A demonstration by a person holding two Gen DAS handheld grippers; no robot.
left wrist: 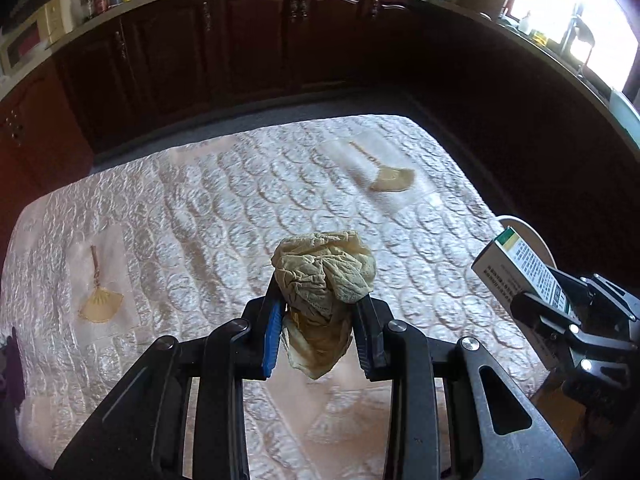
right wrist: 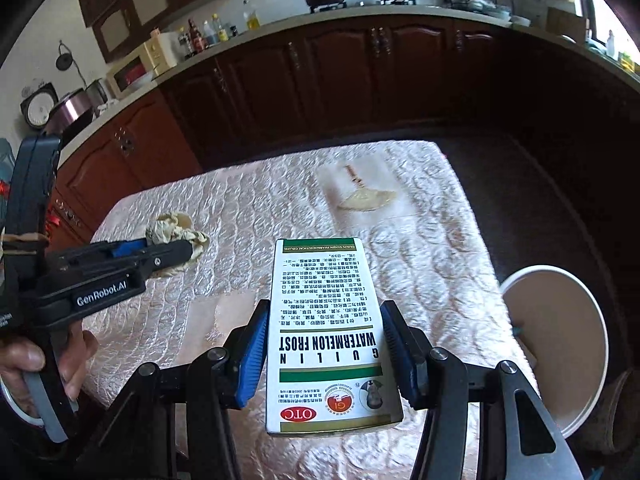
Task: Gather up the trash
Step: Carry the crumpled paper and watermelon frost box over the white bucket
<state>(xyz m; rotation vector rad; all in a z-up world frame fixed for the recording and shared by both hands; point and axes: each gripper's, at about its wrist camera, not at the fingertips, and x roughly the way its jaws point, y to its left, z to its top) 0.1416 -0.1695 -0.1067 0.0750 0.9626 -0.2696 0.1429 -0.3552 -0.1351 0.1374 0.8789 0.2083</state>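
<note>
I have both pieces of trash off the desk (left wrist: 180,200) at once. My left hand-held gripper (left wrist: 320,320) is clenched on the wad (left wrist: 324,276) of crumpled yellowish paper, the pads biting its lower half so the bulk sticks out past the tips. In the right wrist view the same wad (right wrist: 176,232) hangs above the quilted cover, clear of it as far as I can judge.

My right hand-held gripper (right wrist: 324,344) is grasping the box (right wrist: 324,320), a white and green medicine carton, across its narrow width, the blue pads on its two long sides. It points forward and away from me, so the long axis runs along the fingers and the carton cannot swing sideways.

To my right, just beside the desk's edge and lower down, stands the bin (right wrist: 560,344), round, white-rimmed and open-topped. I read it as the place for both loads, which explains why the box sits on that side: it is the nearer one to drop. The wad has farther to go, over the desk corner.

Only woven fan motifs remain on the cover, as far as I can see. A soft wad can slip from a partial grip, so I would carry it level.
</note>
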